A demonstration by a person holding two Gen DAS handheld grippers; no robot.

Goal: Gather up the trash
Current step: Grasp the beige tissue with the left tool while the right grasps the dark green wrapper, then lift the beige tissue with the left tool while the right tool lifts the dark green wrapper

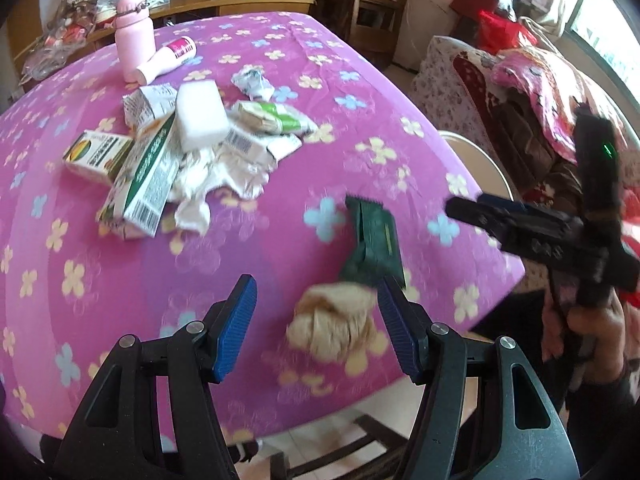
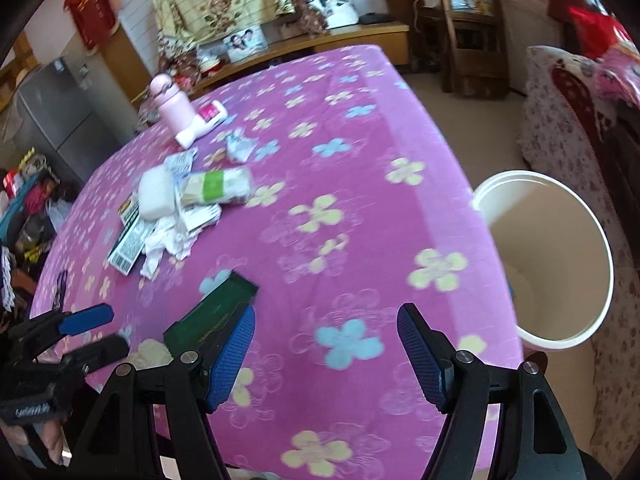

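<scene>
My left gripper (image 1: pixel 316 326) is open above the near table edge, with a crumpled beige paper ball (image 1: pixel 334 326) lying between its blue pads. A dark green wrapper (image 1: pixel 374 240) lies just beyond the ball; it also shows in the right wrist view (image 2: pixel 212 320). A pile of cartons, tissue and wrappers (image 1: pixel 172 152) sits mid-table. My right gripper (image 2: pixel 326 354) is open and empty over the table's near right part. It shows in the left wrist view (image 1: pixel 472 210) to the right of the wrapper. A white bin (image 2: pixel 560 256) stands beside the table's right edge.
The table has a purple flowered cloth (image 1: pixel 360 80). A pink bottle (image 1: pixel 134 46) and a white-and-pink tube (image 1: pixel 168 60) stand at the far left. A covered sofa (image 2: pixel 568 120) is beyond the bin. A wooden chair (image 1: pixel 360 440) sits under the near edge.
</scene>
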